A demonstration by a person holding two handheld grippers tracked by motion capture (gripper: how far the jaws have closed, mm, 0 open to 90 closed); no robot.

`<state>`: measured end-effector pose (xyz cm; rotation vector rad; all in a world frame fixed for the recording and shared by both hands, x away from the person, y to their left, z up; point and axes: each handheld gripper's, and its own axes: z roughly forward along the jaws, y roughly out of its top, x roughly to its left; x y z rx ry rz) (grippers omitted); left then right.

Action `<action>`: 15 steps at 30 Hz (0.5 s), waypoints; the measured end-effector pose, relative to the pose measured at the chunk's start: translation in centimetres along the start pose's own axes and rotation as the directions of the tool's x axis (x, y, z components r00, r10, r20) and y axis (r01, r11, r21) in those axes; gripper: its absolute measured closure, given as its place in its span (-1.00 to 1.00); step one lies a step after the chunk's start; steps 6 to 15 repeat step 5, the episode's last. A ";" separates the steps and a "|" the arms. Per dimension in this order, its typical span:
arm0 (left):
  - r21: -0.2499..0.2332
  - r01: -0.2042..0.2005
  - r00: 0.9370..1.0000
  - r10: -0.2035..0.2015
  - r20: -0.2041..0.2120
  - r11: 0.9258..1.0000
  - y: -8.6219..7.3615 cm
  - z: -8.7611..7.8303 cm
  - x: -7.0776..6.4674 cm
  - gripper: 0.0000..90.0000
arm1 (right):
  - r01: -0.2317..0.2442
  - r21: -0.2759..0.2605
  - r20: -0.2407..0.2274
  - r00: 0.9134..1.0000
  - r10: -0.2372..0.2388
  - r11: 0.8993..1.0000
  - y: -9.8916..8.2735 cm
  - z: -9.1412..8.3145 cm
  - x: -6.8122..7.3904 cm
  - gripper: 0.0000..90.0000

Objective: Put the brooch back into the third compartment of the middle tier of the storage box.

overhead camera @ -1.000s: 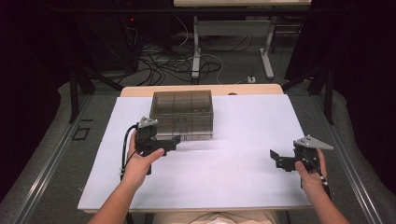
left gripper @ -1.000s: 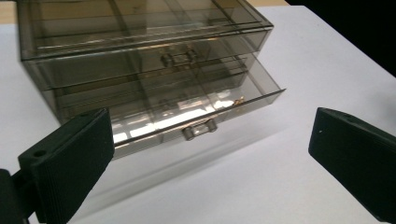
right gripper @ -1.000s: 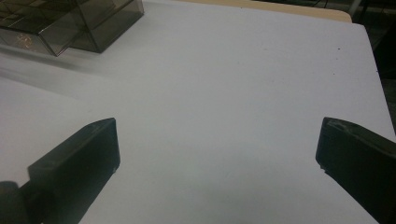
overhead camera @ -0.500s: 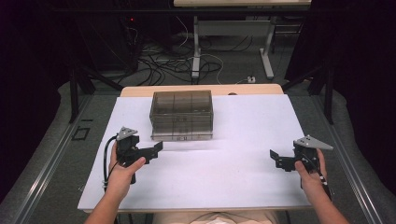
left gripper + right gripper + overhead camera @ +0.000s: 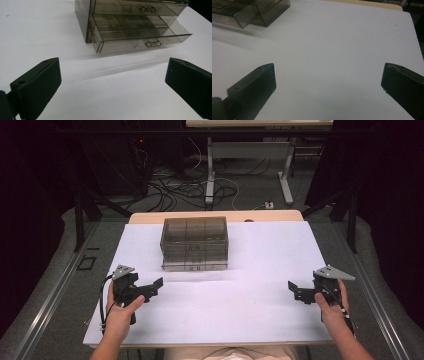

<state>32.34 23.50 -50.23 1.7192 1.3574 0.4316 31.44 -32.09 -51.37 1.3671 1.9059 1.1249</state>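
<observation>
Both sets of fingers released, spread wide, nothing between them. Left gripper (image 5: 150, 290) low over the counter (image 5: 260, 270), right gripper (image 5: 296, 291) well apart on the far side.

Drawer unit (image 5: 195, 244) ahead of the left fingers (image 5: 37, 85), slightly toward the right one; counter bare between fingers and unit. Lower drawer (image 5: 140, 37) pulled partway out past the cabinet front, upper drawer (image 5: 140, 8) looks flush. From the right gripper (image 5: 327, 92), unit corner (image 5: 249, 12) far ahead and off beyond the left finger.

Likely step: work the open lower drawer with the left gripper, by its small clear handle (image 5: 153, 44).

To do it well:
- Line up square to the drawer front, handle centred between the fingers before closing in.
- Keep fingers level with the handle, clear of the counter.
- Pinch the handle only; thin clear plastic, light grip.
- Move straight along the drawer's travel, no twist, or it binds.
- Unit looks light, may slide; brace with the right gripper at the side if it shifts.

Count:
- Grippers: 2
- Drawer units: 1
- Drawers seen in the left gripper view: 2, possibly more above, cut off
- Handles seen: 2
- Loose items on counter: 0
</observation>
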 end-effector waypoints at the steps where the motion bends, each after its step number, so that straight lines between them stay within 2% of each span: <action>1: -0.004 0.003 1.000 -0.003 -0.004 1.000 -0.1 0.0 0.1 -0.99 | 0.006 -0.006 -0.001 1.000 -0.006 1.000 0.0 0.0 -0.1 -1.00; 5: 0.007 0.003 1.000 -0.003 -0.019 1.000 -0.1 -0.1 0.4 -0.99 | 0.011 0.007 0.010 1.000 -0.011 1.000 -0.1 0.1 -0.5 -1.00; 15: 0.007 0.003 1.000 -0.003 -0.019 1.000 -0.1 -0.1 0.4 -0.99 | 0.011 0.007 0.010 1.000 -0.011 1.000 -0.1 0.1 -0.5 -1.00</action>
